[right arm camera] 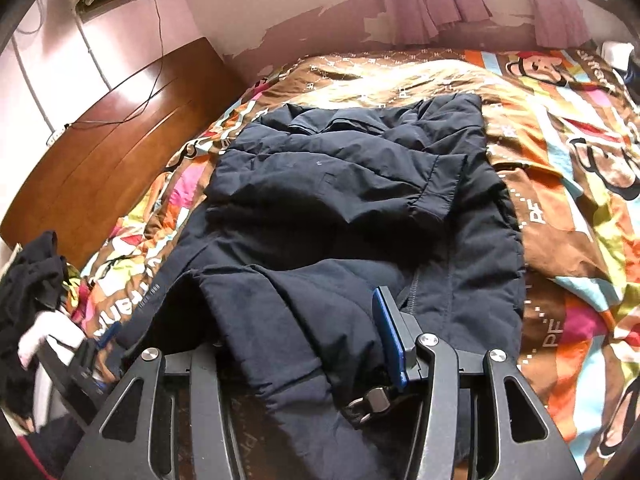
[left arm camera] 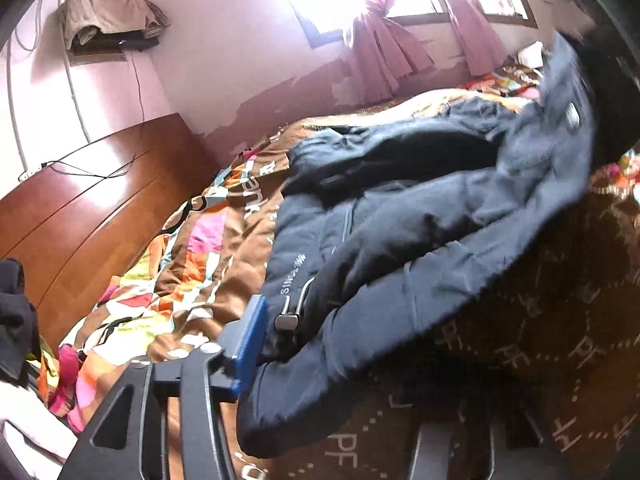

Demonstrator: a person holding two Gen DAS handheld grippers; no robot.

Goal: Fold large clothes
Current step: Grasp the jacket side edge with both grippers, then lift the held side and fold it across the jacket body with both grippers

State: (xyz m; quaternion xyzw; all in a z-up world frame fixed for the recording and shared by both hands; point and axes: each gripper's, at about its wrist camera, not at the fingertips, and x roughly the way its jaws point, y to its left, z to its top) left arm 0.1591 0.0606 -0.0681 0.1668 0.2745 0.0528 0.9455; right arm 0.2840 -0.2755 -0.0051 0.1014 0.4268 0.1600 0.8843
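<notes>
A dark navy padded jacket (right arm camera: 352, 184) lies spread on the bed, one sleeve folded across its chest. In the right wrist view my right gripper (right arm camera: 320, 344) is shut on the bunched near hem; its blue pad (right arm camera: 390, 340) presses the fabric and the other finger is hidden under cloth. A metal cord toggle (right arm camera: 372, 400) hangs by that pad. My left gripper (left arm camera: 320, 344) holds the hem's other end, raised off the quilt. Its blue pad (left arm camera: 250, 344) lies against the jacket (left arm camera: 400, 220) and its far finger is covered. It also shows as the left gripper (right arm camera: 96, 344) at the lower left.
A colourful cartoon quilt (right arm camera: 560, 184) covers the bed. A wooden headboard (right arm camera: 112, 140) runs along the left, with a cable over it. Dark clothes (right arm camera: 32, 280) are piled at the near left. Pink curtains (left arm camera: 380, 48) hang at the bright window behind.
</notes>
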